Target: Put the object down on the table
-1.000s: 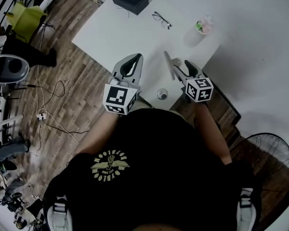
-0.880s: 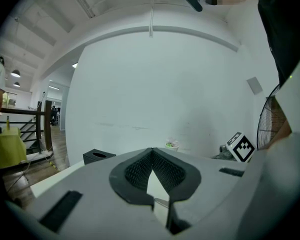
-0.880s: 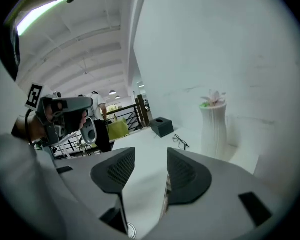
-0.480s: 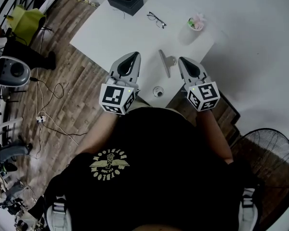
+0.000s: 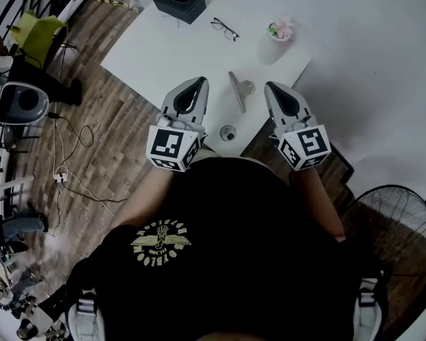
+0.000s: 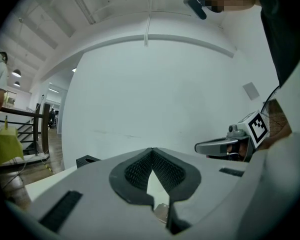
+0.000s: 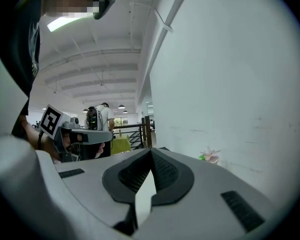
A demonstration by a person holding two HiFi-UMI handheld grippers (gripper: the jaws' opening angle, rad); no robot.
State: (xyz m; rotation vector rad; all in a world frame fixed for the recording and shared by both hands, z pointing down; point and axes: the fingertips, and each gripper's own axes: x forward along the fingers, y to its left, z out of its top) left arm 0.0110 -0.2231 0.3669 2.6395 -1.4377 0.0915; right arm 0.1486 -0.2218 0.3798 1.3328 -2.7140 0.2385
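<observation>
A silvery metal object (image 5: 237,91) lies flat on the white table (image 5: 170,48), near its front edge. Neither gripper touches it. My left gripper (image 5: 198,82) hovers to its left with the jaws closed and nothing between them. To the object's right, my right gripper (image 5: 276,87) is likewise shut and empty. In the left gripper view my left gripper (image 6: 152,150) points level at a white wall, with my right gripper (image 6: 215,145) off to the side. The right gripper view shows my right gripper (image 7: 151,150) with tips together, and my left gripper (image 7: 90,135) beside it.
A black tissue box (image 5: 179,2), a pair of glasses (image 5: 225,28) and a pink flower in a cup (image 5: 279,30) sit at the table's far side. A small round thing (image 5: 228,133) rests at the front edge. A fan (image 5: 397,219) stands on the floor at the right.
My right gripper has come away from the silvery object, shifted right and risen, jaws now closed. My left gripper has risen a little. The object stays on the table.
</observation>
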